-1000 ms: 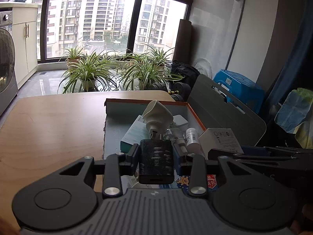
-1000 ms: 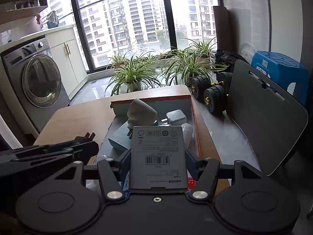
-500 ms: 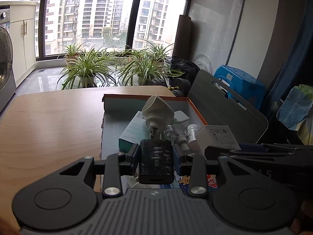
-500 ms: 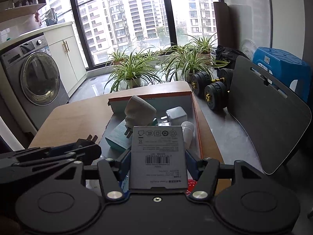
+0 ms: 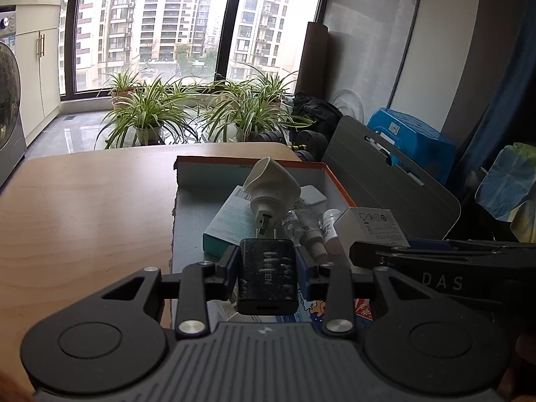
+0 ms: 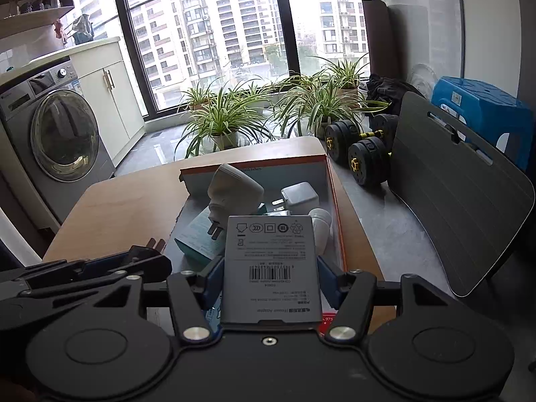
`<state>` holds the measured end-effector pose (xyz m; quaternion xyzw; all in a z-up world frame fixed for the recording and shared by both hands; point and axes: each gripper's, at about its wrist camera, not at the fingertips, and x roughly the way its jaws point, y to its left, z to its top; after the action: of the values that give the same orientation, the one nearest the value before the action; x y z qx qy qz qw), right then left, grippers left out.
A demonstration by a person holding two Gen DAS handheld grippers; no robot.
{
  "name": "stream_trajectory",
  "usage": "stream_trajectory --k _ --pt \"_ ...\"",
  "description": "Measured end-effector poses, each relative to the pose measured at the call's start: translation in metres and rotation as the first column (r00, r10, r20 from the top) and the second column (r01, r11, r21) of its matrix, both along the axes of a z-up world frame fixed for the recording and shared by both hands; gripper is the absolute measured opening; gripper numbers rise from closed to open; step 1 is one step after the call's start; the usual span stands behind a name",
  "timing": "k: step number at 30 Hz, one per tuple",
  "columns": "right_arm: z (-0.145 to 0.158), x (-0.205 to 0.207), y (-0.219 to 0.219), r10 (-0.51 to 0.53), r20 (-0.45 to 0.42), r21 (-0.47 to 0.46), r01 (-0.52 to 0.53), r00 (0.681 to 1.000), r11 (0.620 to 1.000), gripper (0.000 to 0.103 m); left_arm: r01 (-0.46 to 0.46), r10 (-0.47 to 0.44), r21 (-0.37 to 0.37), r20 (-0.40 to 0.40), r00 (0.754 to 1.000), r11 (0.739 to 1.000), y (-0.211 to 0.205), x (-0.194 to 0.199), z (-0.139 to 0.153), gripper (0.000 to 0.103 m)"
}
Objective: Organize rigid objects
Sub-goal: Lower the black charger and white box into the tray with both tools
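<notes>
- The left claw (image 5: 267, 269) is clamped on a black charger (image 5: 267, 274), pads on its two long flanks, held above the near end of the open box (image 5: 254, 164) on the counter (image 5: 83, 207).
- The right claw (image 6: 269, 278) grasps a white adapter carton (image 6: 270, 268) by its side walls, label up, also over the near end of the box; in the left view it sits at about 3 o'clock from the charger.
- Handling, as I judge it: the charger is a hard, smooth plastic block, light but dense, and could slip if gripped near a rounded corner; the mid-flank hold looks sound. The carton is light cardboard, probably stiff enough while something fills it, but its walls may dent under a hard squeeze, so a hold low on the sides near an edge is safer.
- Already in the box: a white cone-shaped plug (image 5: 271, 187) at 12 o'clock from the charger, a teal carton (image 5: 231, 221) at 11 o'clock, and a small white bottle (image 5: 330, 226) at 1 o'clock.
- Against the earlier frames: both claws grip the same things at the same width; the left view has tilted slightly, so the box and plants sit a touch lower and nearer, while the box contents lie unmoved.
</notes>
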<state>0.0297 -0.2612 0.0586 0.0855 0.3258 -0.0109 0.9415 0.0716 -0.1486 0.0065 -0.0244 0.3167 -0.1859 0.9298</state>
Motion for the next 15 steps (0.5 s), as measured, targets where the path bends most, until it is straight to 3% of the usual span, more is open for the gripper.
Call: stream_trajectory --k 15 --pt "-0.005 0.013 -0.001 -0.004 -0.014 0.008 0.004 1.0 1.0 0.07 0.014 -0.014 -0.002 -0.015 1.0 1.0 -0.001 0.003 -0.005 0.037"
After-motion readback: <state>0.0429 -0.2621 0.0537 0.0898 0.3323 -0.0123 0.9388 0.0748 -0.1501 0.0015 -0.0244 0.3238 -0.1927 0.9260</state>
